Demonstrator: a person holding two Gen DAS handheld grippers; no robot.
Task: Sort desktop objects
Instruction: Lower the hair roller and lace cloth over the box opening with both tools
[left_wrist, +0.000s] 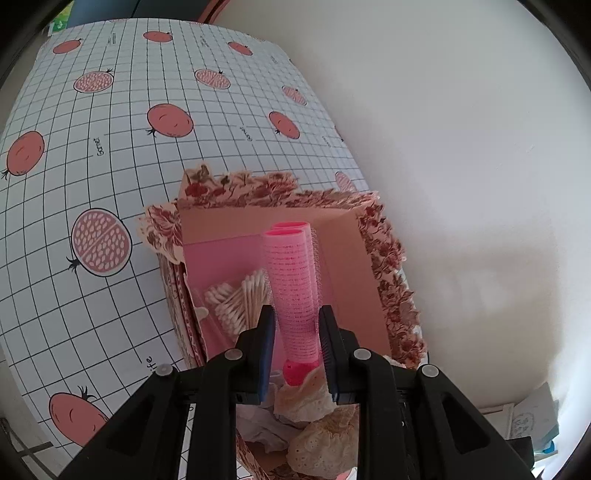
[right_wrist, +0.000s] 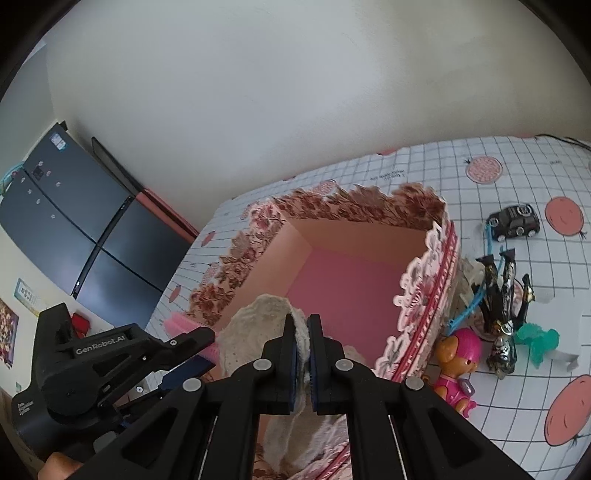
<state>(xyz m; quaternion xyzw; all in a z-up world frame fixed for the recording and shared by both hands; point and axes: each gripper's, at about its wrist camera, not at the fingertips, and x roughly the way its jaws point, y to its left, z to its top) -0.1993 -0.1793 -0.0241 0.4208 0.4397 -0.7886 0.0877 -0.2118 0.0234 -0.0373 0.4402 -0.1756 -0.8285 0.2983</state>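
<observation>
I'm clamping my left gripper (left_wrist: 296, 325) on a pair of pink hair rollers (left_wrist: 291, 280), hanging over the floral box (left_wrist: 384, 251) above the cotton swabs (left_wrist: 236, 299). My right gripper (right_wrist: 301, 332) is pinching a cream lace scrunchie (right_wrist: 258, 317) tight at that box's near rim, toys lying beside it on the checked tablecloth (right_wrist: 517, 177).

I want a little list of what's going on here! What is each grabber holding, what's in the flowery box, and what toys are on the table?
left gripper: shut on pink hair rollers, held over the box
right gripper: shut on cream lace cloth
flowery box: open, pink inside
in the box: cotton swabs, crumpled lace pieces
tablecloth: white grid with red fruit pictures
toys beside the box: black toy car, pup figure in pink helmet, dark shiny wrappers, green clip
</observation>
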